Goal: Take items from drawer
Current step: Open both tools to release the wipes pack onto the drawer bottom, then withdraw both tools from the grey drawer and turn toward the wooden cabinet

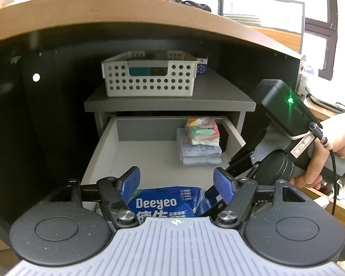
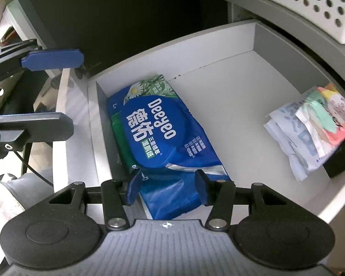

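Both sets of jaws spread over one crumpled blue wipes pack [image 2: 158, 135] in drawer [image 2: 276, 73]

Left hand-held gripper [image 1: 177, 182] pointing forward, its blue fingers [image 1: 223, 185] standing spread apart; right hand-held gripper [image 2: 168, 187] angling downward, its fingers [image 2: 133, 188] likewise parted and closing on nothing; a hand [image 1: 333, 147] gripping the right handle

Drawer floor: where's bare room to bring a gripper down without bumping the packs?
The drawer floor is bare across the middle and back, between the blue wipes pack along the front wall and the stacked tissue packs at the far end. It is crowded at the front, where the right gripper straddles the wipes.
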Tool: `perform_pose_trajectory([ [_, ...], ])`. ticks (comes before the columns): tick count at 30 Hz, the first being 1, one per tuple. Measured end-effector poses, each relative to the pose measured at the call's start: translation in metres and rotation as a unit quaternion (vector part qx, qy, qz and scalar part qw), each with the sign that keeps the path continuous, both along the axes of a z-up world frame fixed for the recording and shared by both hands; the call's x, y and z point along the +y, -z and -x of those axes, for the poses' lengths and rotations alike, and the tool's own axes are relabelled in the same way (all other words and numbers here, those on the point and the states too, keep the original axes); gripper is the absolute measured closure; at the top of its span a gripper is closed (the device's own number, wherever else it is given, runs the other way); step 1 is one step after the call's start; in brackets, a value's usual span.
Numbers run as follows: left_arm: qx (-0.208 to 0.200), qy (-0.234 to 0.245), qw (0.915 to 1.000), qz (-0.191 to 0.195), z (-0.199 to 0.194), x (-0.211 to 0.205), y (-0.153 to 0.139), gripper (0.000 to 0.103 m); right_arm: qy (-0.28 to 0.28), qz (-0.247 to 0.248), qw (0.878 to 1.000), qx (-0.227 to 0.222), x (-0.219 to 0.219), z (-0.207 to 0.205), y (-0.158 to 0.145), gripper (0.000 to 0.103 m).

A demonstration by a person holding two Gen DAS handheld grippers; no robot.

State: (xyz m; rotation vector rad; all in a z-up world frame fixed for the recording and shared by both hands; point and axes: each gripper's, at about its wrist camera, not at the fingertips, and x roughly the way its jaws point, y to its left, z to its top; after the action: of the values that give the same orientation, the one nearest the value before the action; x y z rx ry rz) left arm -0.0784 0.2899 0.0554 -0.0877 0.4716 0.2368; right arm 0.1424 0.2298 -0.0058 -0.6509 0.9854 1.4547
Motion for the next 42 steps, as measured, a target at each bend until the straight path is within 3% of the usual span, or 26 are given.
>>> perform_pose_trajectory([
  [14, -0.005, 0.035, 0.9993, -0.013, 0.003, -0.031, -0.014, 0.029, 0.066, -0.029, 0.997, -0.001, -0.05, 0.002, -0.03, 0.045],
  [29, -0.019, 0.096, 0.9943, -0.042, 0.006, -0.083, -0.032, 0.027, 0.15, -0.061, 0.987, -0.018, -0.129, 0.02, -0.063, 0.044],
  [36, -0.02, 0.14, 0.989, -0.043, 0.004, -0.109, -0.033, 0.025, 0.212, -0.08, 0.974, -0.028, -0.175, 0.032, -0.075, 0.04],
  [42, -0.018, 0.186, 0.9812, -0.047, 0.0, -0.136, -0.03, 0.025, 0.286, -0.098, 0.953, -0.03, -0.223, 0.04, -0.079, 0.037],
])
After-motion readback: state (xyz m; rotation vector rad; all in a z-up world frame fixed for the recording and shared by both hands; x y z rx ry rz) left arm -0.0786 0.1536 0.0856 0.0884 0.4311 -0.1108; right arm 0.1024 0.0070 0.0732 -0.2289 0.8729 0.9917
